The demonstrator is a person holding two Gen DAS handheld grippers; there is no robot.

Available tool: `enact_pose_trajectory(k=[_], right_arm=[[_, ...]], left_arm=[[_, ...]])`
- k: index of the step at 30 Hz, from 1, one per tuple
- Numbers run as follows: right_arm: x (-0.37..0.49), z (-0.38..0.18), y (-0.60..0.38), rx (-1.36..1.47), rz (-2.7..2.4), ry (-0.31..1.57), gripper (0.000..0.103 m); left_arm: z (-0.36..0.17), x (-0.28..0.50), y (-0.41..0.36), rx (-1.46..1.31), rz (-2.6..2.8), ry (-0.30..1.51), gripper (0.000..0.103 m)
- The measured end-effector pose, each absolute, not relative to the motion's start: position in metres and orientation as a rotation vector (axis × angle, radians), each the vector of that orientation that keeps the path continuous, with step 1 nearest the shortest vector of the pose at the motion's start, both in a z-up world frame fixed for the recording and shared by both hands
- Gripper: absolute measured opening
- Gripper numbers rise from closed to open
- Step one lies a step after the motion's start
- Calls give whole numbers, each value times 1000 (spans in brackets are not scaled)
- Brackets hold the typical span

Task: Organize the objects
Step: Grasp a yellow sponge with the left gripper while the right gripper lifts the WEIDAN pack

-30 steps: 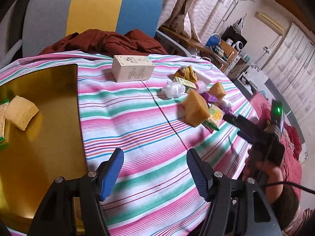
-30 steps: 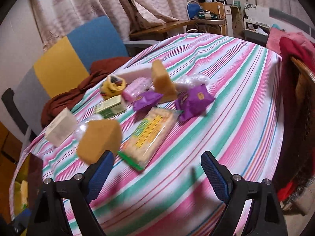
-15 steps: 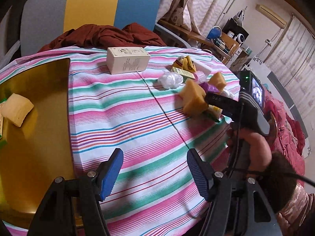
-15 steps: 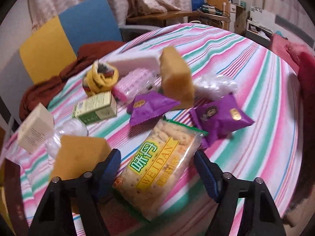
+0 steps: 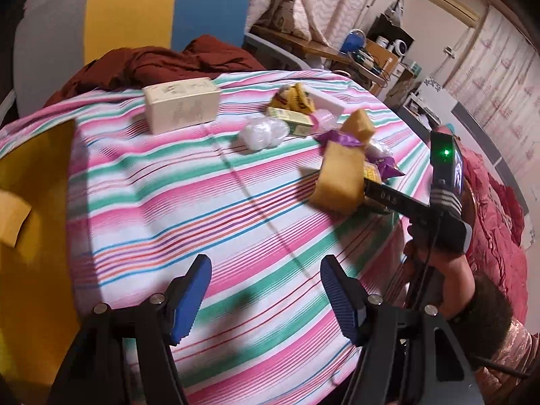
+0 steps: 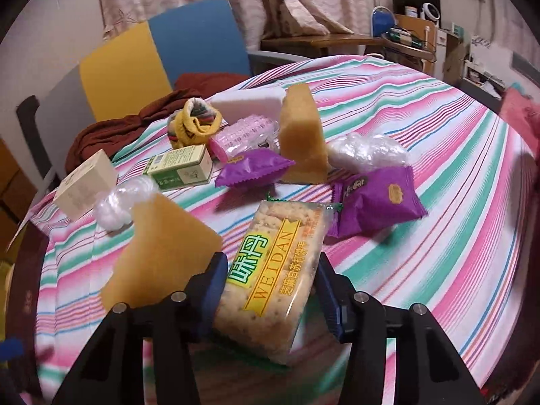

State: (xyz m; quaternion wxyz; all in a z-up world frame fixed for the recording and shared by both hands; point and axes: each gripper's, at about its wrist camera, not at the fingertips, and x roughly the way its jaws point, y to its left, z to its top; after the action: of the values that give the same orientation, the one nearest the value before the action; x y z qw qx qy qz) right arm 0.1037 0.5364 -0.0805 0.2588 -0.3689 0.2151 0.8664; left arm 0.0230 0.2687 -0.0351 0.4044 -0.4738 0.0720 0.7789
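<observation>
The cracker packet point(image 6: 270, 276) is lying on the striped bench point(image 6: 438, 236) at six o'clock in my right wrist view, and my right gripper point(image 6: 270, 292) is straddling its near end. Those jaws have just been closing, and both blue pads are now sitting against the packet's sides, pinching it. A tan sponge block point(image 6: 158, 253) is leaning just beside the packet at nine o'clock. Only this view is showing me the clutter in detail: two purple snack pouches point(image 6: 378, 199) near one o'clock, a second sponge wedge point(image 6: 302, 135) standing at twelve, a green-and-white carton point(image 6: 180, 167), a pink wrapped roll point(image 6: 243, 135), a yellow bundle point(image 6: 195, 123) and clear plastic wads point(image 6: 366, 152).

My left wrist view is giving me what the right one is hiding. I am seeing the right gripper from outside, gripped by a hand point(image 5: 445, 263) at three o'clock, with the packet almost wholly hidden behind the sponge block. My left gripper point(image 5: 265, 293) is hanging over bare cloth at six o'clock, jaws spread wide with nothing between them. At nine o'clock a gold tray point(image 5: 37, 270) is sitting on the bench, holding a pale yellow sponge piece point(image 5: 11, 216) against its left edge. A cream box point(image 5: 182, 104) is resting at eleven o'clock, well apart from the tray.
</observation>
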Motion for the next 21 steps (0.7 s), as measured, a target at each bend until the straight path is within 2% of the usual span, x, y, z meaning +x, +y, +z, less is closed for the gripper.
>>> enact_pose_trajectory(k=[11, 21], right_arm=[[134, -82, 544, -1029, 2411, 624, 52], [144, -85, 540, -1000, 2455, 555, 51]], left_arm=[[-40, 33, 363, -1119, 1846, 304, 68], [-70, 18, 417, -1183, 1797, 384, 68]])
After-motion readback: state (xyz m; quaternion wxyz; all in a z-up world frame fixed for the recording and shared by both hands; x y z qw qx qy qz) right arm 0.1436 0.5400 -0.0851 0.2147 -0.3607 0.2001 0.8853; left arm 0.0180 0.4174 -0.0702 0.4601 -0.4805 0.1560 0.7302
